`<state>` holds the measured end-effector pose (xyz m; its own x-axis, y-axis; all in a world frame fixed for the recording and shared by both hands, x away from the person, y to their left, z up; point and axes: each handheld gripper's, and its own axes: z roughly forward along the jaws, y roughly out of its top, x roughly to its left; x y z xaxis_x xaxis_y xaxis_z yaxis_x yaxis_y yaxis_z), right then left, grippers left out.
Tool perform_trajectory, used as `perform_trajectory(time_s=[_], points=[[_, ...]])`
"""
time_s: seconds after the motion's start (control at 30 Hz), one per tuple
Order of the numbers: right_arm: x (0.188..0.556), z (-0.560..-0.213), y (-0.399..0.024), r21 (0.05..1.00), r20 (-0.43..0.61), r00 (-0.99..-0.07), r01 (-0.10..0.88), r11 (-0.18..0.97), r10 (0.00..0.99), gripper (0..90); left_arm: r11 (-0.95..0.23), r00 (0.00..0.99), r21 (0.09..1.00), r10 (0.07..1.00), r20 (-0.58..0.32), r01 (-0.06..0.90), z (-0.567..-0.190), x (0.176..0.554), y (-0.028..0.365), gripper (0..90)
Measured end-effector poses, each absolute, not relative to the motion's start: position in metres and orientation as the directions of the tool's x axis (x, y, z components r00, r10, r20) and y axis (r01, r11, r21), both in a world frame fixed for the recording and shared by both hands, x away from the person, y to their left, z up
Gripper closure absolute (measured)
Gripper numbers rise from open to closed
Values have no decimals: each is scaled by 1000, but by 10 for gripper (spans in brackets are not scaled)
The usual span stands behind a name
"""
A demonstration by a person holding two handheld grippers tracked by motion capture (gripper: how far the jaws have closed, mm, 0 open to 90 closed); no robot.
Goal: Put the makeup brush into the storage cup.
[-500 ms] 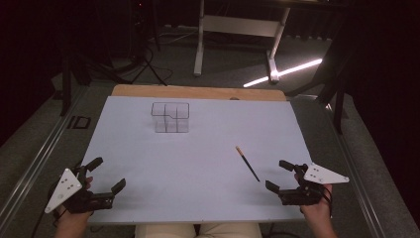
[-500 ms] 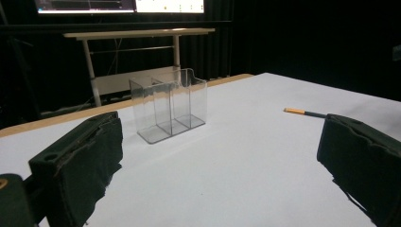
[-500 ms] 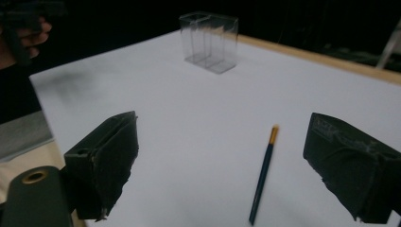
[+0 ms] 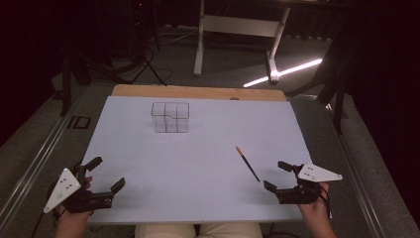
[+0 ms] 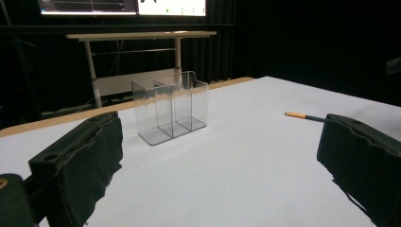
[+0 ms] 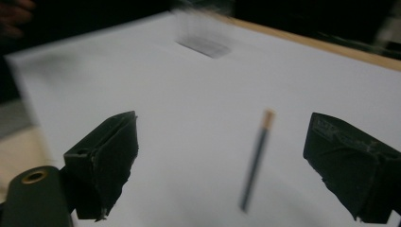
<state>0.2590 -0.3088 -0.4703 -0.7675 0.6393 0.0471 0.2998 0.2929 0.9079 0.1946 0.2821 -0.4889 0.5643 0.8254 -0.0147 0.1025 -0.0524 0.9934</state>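
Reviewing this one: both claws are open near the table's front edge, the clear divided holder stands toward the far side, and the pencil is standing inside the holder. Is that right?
Not quite. The pencil is not in the clear divided holder; it lies flat on the white table, just ahead of the right claw, as the high view shows. The rest holds: the left claw is open too.

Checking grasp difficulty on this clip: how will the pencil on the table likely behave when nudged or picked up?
The pencil is thin and straight, so probably stiff and light. Lying flat on the smooth table, it may roll when nudged. Being so low, it leaves the open right tool little to pinch.
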Motion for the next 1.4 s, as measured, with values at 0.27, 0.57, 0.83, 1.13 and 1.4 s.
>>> perform_trajectory(time_s=[0.27,0.57,0.83,1.13,1.4], points=[[268,-477,-313,840,152,-680,472,269,717,101,-54,567,993,824,-16,106,-489,195,281,19],[282,-490,-315,695,224,-594,653,301,773,79,-56,568,993,823,-16,108,-490,195,281,19],[287,-489,-312,546,137,-575,723,423,806,79,-56,563,993,826,-14,107,-490,196,281,19],[291,-490,-303,384,66,-614,744,548,787,80,-52,556,993,831,-17,107,-490,196,283,19],[298,-487,-296,240,55,-637,756,609,769,81,-55,558,993,830,-15,108,-489,196,281,19]])
